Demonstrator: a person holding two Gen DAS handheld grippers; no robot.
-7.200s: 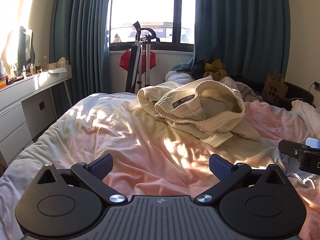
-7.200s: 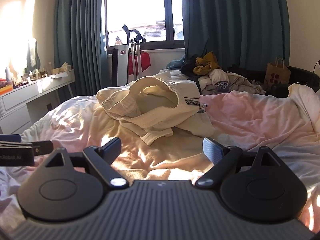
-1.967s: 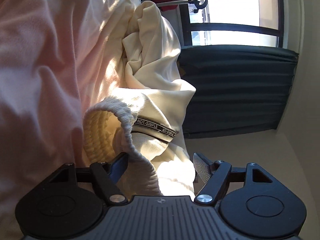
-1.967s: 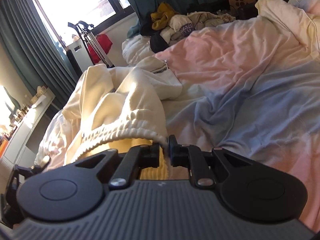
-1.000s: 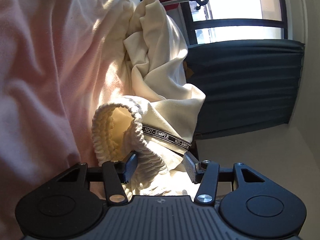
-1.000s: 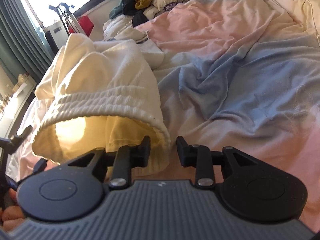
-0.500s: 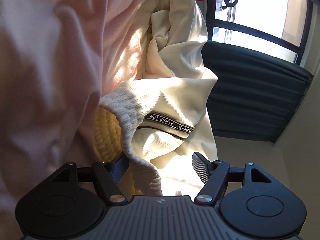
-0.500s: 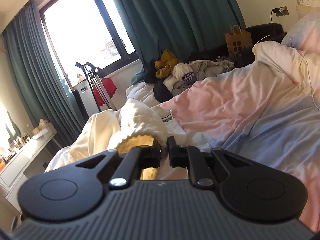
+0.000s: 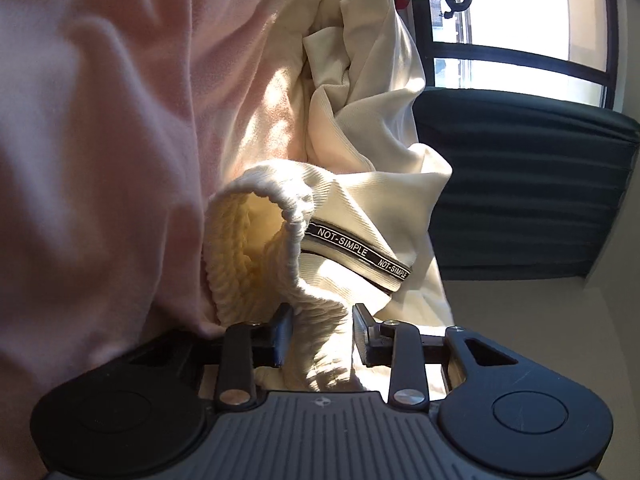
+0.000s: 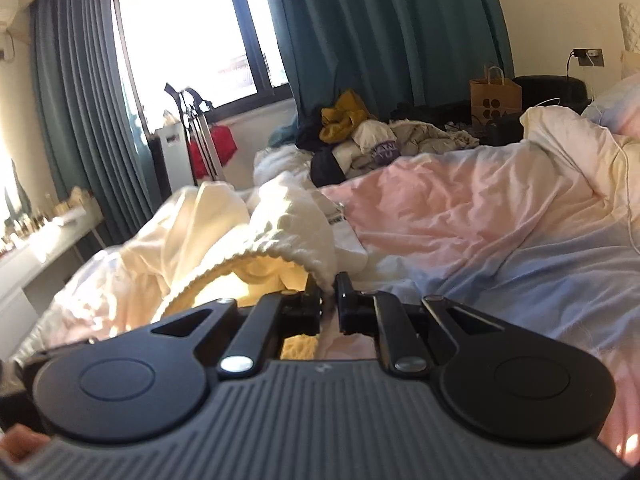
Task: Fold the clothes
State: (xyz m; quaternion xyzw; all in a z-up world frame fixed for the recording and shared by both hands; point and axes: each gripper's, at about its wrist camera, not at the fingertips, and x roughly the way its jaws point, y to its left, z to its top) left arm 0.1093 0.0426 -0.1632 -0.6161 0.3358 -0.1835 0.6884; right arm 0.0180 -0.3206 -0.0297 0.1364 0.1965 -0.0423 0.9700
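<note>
Cream trousers (image 10: 224, 232) on bed (image 10: 500, 220), legs trailing toward window; right hand-held gripper (image 10: 329, 300) clamps waistband, left hand-held gripper (image 9: 322, 334) closing on waistband ribbing between its jaws.

The left gripper (image 9: 322, 334) is closing its jaws, and the ribbed waistband (image 9: 276, 248) of the cream trousers (image 9: 372, 128) lies between them. A black label (image 9: 360, 254) with the words NOT-SIMPLE sits just beside the waistband. The trousers rest on a pink duvet (image 9: 100, 140). This view is rolled sideways, with a dark green curtain (image 9: 520, 184) and a bright window (image 9: 516, 20) at the right.
</note>
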